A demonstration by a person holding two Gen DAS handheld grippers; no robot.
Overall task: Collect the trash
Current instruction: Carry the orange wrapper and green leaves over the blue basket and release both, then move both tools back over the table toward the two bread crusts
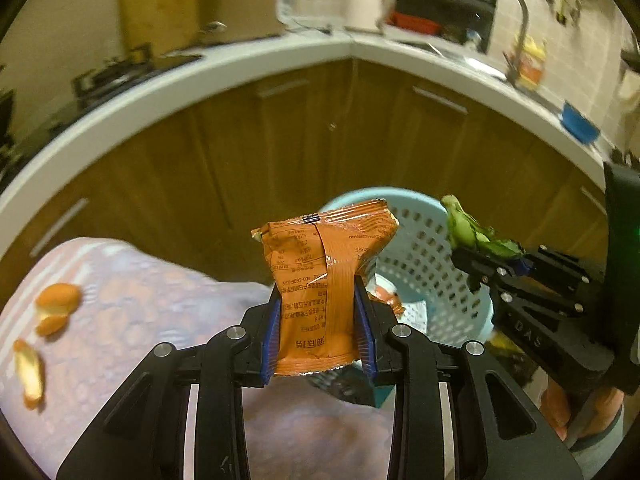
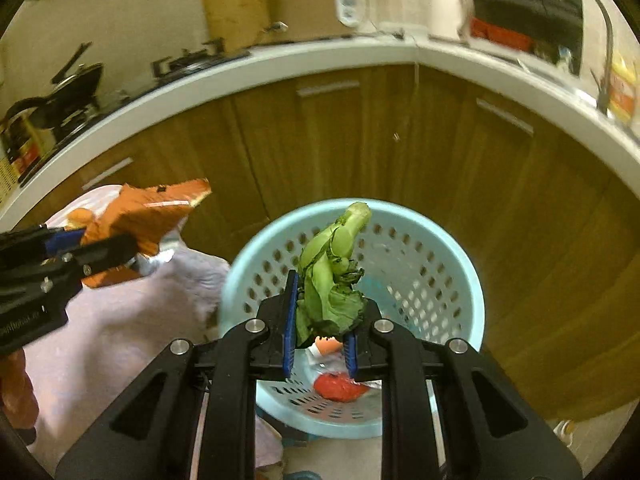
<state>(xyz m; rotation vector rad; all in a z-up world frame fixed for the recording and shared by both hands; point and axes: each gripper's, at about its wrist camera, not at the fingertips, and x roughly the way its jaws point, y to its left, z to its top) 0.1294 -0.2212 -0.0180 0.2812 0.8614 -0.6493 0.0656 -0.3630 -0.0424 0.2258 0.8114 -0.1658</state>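
Orange snack wrapper (image 1: 320,288) clenched in left tongs (image 1: 320,320), wilted green vegetable scrap (image 2: 330,276) in right tongs (image 2: 320,320); carrying step, next releasing both over pale-blue perforated basket (image 2: 452,248) just beyond.

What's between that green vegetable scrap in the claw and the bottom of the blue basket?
Only air. In the right wrist view the vegetable scrap, clamped in the right gripper, hangs over the blue basket; a red wrapper already lies inside.
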